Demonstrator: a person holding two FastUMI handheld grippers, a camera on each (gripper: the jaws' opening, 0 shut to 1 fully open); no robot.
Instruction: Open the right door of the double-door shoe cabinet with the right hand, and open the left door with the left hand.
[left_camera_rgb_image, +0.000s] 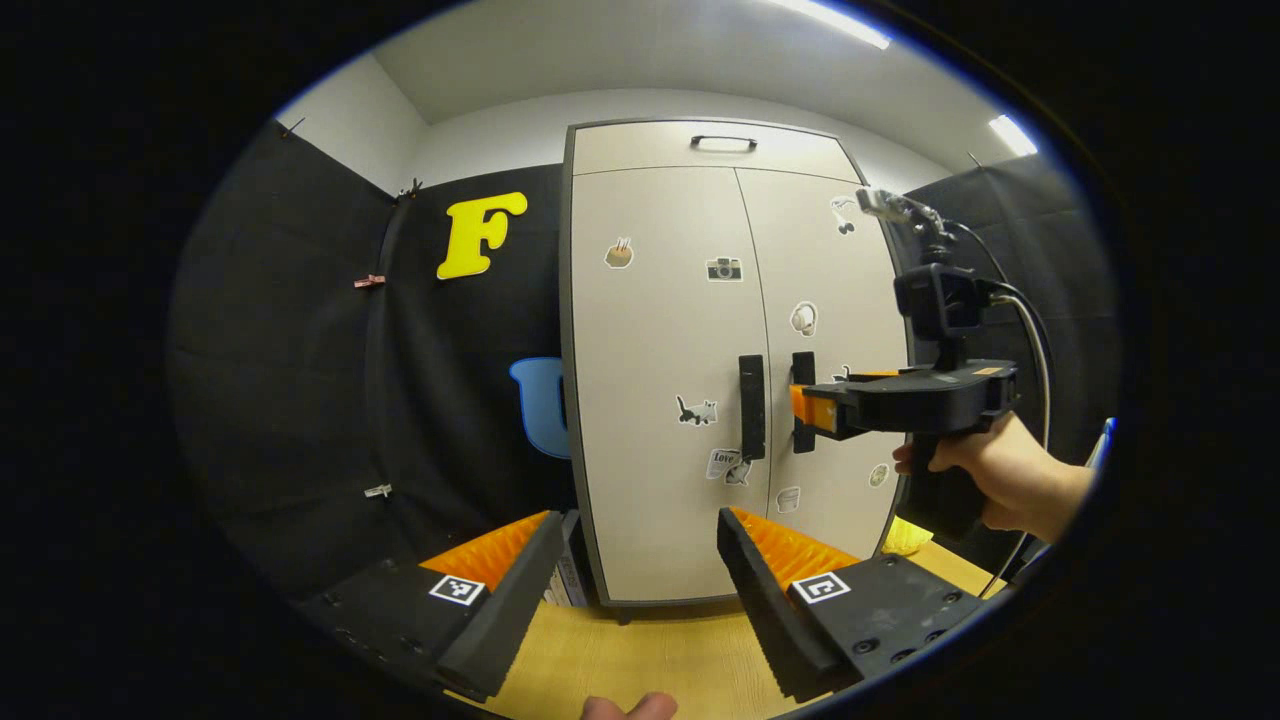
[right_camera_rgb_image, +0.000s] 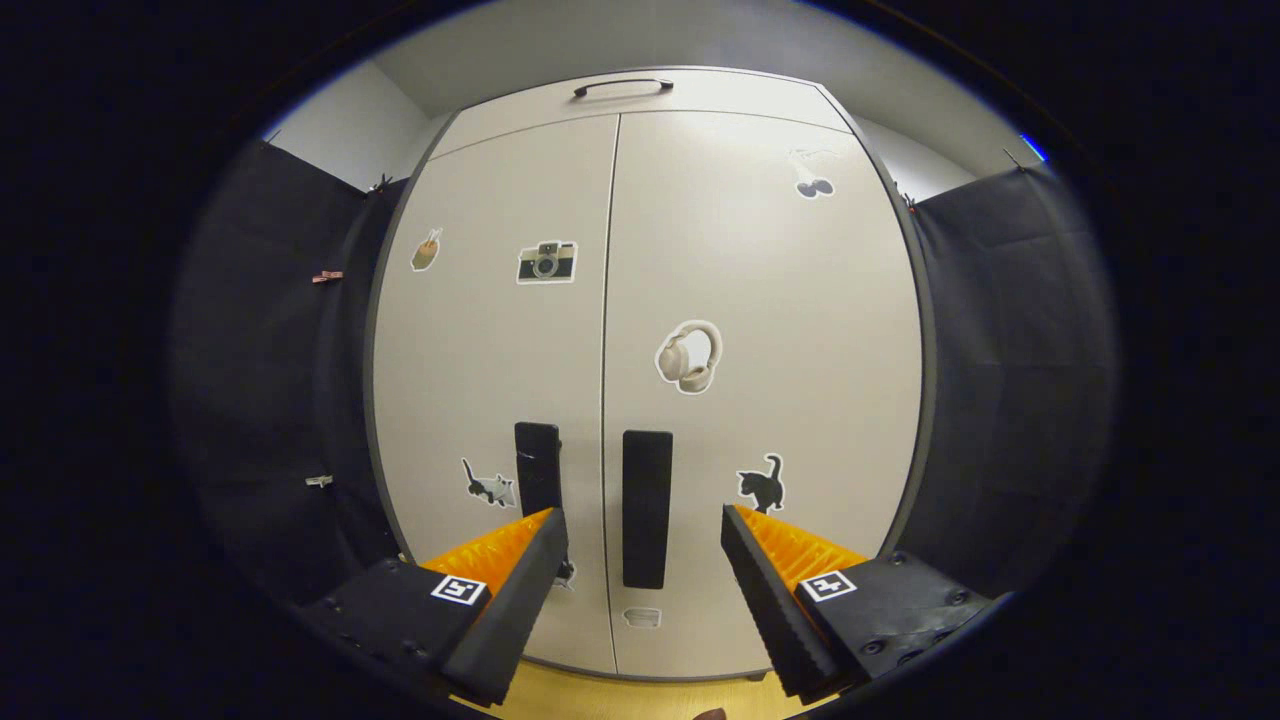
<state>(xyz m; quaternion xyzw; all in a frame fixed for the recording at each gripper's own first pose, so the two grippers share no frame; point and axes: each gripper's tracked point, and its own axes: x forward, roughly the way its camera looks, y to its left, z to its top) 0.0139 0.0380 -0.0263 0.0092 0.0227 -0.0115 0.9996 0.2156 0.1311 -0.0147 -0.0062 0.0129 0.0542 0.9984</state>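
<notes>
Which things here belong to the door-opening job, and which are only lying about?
Job: right door handle; left door handle; right door; left door; right gripper; left gripper.

Lying about: top drawer handle; headphone sticker; camera sticker; yellow object.

Black cloth walls (left_camera_rgb_image: 300, 350), pale wall above (left_camera_rgb_image: 480, 130), ceiling strip lights (left_camera_rgb_image: 835, 20), wooden floor (left_camera_rgb_image: 640, 660).
</notes>
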